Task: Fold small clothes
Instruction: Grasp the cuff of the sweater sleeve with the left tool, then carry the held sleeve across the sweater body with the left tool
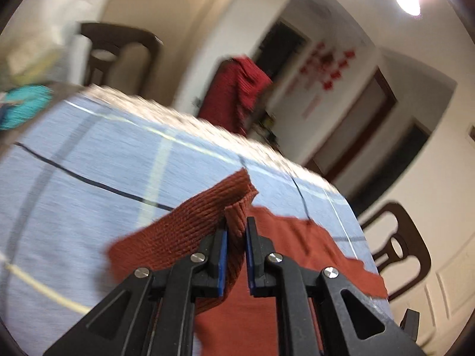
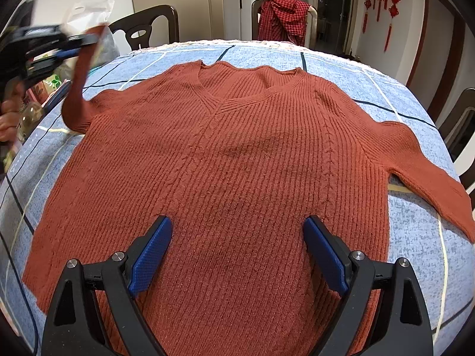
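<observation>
A rust-red knitted V-neck sweater [image 2: 237,154] lies flat, front up, on a round table with a blue checked cloth [image 2: 415,237]. My left gripper [image 1: 237,231] is shut on the cuff of its left sleeve [image 1: 234,207] and holds it lifted above the table. It also shows in the right wrist view [image 2: 77,41] with the sleeve [image 2: 80,83] hanging from it at the far left. My right gripper [image 2: 237,237] is open and empty, hovering over the sweater's lower middle. The right sleeve [image 2: 427,172] lies spread on the cloth.
Dark wooden chairs [image 2: 148,26] stand around the table; one carries a red checked garment [image 2: 282,14]. A white plastic bag [image 2: 89,12] and small items crowd the table's far left. A teal object [image 1: 23,103] lies at the table edge in the left wrist view.
</observation>
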`<state>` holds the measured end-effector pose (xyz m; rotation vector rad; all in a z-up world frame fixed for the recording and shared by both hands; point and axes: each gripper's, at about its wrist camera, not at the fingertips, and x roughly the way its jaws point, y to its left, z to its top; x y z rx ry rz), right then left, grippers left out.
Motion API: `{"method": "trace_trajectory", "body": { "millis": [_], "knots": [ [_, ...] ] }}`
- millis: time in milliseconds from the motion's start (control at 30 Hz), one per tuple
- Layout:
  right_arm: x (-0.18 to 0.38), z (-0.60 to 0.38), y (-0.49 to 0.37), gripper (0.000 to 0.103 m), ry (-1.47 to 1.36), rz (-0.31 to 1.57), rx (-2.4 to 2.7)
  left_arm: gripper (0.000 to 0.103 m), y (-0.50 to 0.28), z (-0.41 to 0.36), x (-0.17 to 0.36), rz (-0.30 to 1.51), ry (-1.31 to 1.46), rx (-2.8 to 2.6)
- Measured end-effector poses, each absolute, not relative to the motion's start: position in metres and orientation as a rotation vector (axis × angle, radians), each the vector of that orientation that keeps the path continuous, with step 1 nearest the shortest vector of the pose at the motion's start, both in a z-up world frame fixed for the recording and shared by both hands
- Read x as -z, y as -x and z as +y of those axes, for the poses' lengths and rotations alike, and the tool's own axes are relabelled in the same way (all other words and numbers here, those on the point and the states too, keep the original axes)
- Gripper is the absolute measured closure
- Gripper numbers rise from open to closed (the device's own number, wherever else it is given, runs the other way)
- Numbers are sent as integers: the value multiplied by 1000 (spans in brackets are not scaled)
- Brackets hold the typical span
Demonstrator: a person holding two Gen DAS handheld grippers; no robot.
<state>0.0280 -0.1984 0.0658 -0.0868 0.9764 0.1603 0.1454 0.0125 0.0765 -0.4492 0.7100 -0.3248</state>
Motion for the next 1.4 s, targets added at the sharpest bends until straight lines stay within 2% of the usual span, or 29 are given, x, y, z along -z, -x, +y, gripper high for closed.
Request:
{"method": "trace_trajectory", "body": {
  "millis": [233,300,367,433,600,700,800,967,1000,1067,1100,1200,1400],
  "knots": [
    [-65,-199,-29,13,83,977,-162,90,-160,-62,-15,944,414,508],
    [-65,-199,-29,13,82,977,-163,84,-154,-65,-12,968,420,542],
    [-65,-200,-29,13,79,976,-164,70,-145,-55,-22,927,434,560],
    [-67,-201,-30,13,72,981,-167,63,-135,-40,-42,854,448,578],
    [-93,-206,-43,19,-60,939,-214,59,-130,13,-67,740,420,429],
    [-107,-196,-64,36,-107,895,-267,60,-139,41,-48,767,442,307],
    [-94,-175,-100,55,-115,953,-297,60,-149,56,-22,791,523,295],
    [-70,-155,-142,57,-207,1054,-344,61,-142,64,-14,798,505,313],
    [-67,-154,-147,61,-232,1064,-353,61,-141,67,-16,787,504,317],
    [-63,-153,-155,80,-266,1075,-353,61,-142,71,-19,778,513,327],
    [-62,-155,-156,95,-284,1080,-348,61,-142,72,-19,779,514,328],
    [-61,-169,-157,98,-379,1080,-360,61,-143,74,-18,779,509,332],
    [-89,-198,-157,98,-422,955,-330,61,-138,64,-28,737,487,379]
  ]
}}
